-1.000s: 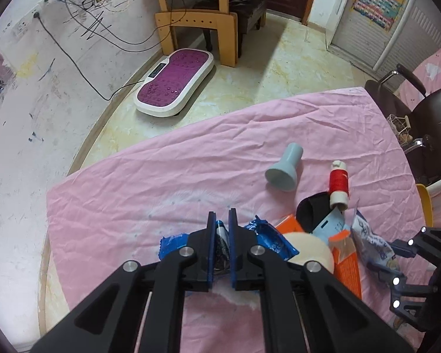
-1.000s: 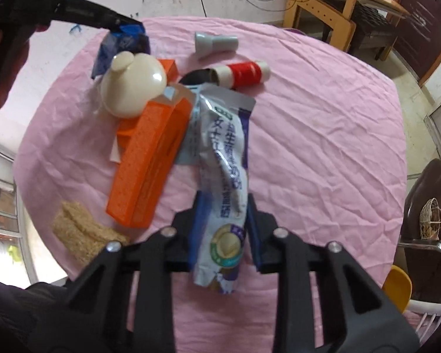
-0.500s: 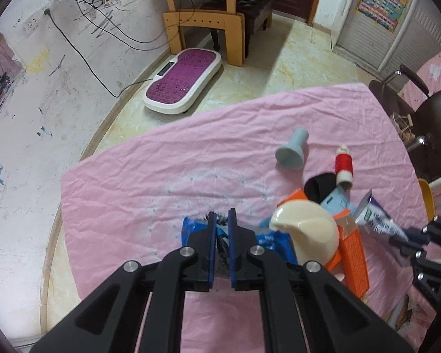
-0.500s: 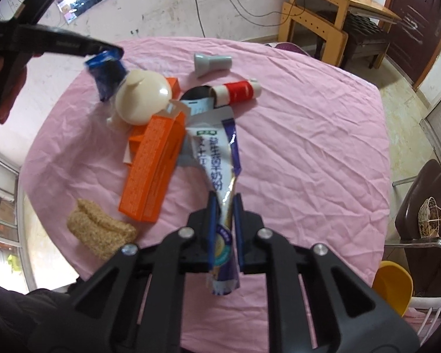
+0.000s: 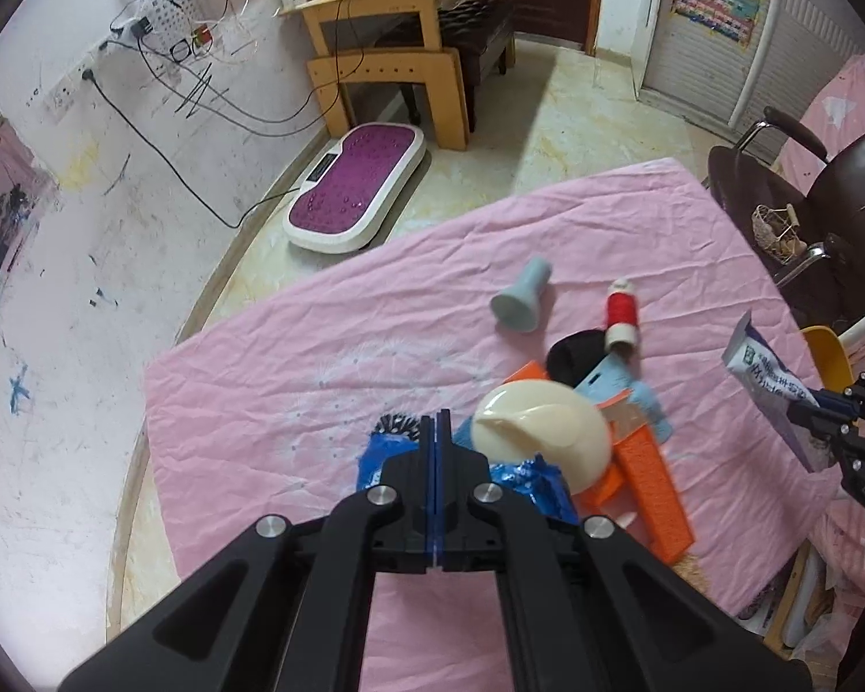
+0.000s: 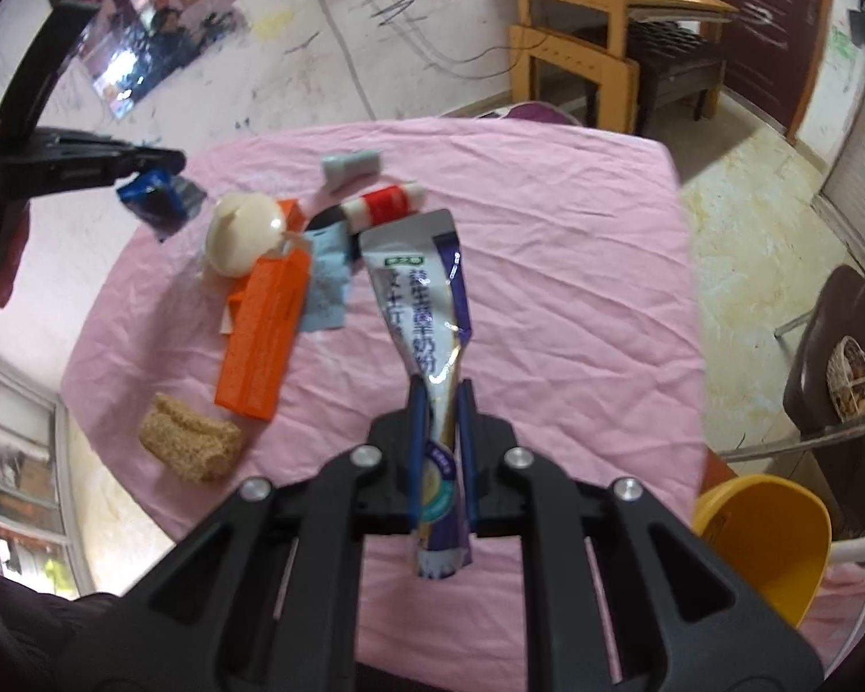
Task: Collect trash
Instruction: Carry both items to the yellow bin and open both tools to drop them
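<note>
While clamped, pouch point(image 6: 427, 340) off tablecloth point(image 6: 576, 300).

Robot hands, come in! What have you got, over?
Left gripper shut on blue wrapper, lifted clear. Right gripper shut on silver pouch, off the pink cloth. Yellow bin beside the table, nothing blocking.

Seen from the right gripper point(image 6: 439, 403): its jaws are clamped on a silver and purple sachet point(image 6: 427, 311) raised off the pink tablecloth point(image 6: 548, 288). At far left, the left gripper point(image 6: 161, 164) pinches a crumpled blue wrapper point(image 6: 158, 202) in the air. On the cloth lie an orange box point(image 6: 262, 334), a cream dome-shaped object point(image 6: 242, 239), a red-and-white spool point(image 6: 383, 205), a grey cap point(image 6: 349, 167) and what may be a tan sponge point(image 6: 190, 444). A yellow bin point(image 6: 761, 542) sits lower right.
</note>
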`<state>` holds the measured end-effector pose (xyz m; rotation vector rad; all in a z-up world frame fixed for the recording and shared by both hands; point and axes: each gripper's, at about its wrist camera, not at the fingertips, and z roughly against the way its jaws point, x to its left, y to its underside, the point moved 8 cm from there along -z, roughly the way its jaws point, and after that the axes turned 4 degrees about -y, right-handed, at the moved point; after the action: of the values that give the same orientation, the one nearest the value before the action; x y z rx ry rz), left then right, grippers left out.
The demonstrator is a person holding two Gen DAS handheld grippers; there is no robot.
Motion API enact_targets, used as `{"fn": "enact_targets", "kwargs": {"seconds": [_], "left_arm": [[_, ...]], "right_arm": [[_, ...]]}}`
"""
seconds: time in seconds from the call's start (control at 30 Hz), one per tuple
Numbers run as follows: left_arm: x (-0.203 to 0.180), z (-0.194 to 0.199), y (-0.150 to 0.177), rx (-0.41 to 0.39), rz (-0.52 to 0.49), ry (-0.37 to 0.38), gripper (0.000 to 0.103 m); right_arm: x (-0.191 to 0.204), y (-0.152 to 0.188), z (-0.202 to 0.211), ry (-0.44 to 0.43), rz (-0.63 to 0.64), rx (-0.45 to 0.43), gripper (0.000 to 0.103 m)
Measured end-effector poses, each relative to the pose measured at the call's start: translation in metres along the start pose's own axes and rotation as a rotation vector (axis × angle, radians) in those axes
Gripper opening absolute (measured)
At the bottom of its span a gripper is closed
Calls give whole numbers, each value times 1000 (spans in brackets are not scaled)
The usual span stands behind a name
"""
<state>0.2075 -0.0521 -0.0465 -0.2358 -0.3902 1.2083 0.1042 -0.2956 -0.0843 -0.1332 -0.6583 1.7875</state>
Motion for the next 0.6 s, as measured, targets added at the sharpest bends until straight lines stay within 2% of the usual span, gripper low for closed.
{"fn": "enact_targets", "kwargs": {"seconds": [0.17,0.27,0.4,0.6], "left_arm": [[-41,26,-12,-41,-43,41,0],[-91,43,-24,-72,-101,92,0],[-184,61,-37,-94,-211,171,0],[-325,63,-39,-79,-358,271,0]], "right_arm": [[-43,18,35,31,-72,-49,10],[-83,39,61,72,-140,-81,10],[-136,77,88,120,-238,-108,10],[-203,136,96,146,-361,-107,11]]}}
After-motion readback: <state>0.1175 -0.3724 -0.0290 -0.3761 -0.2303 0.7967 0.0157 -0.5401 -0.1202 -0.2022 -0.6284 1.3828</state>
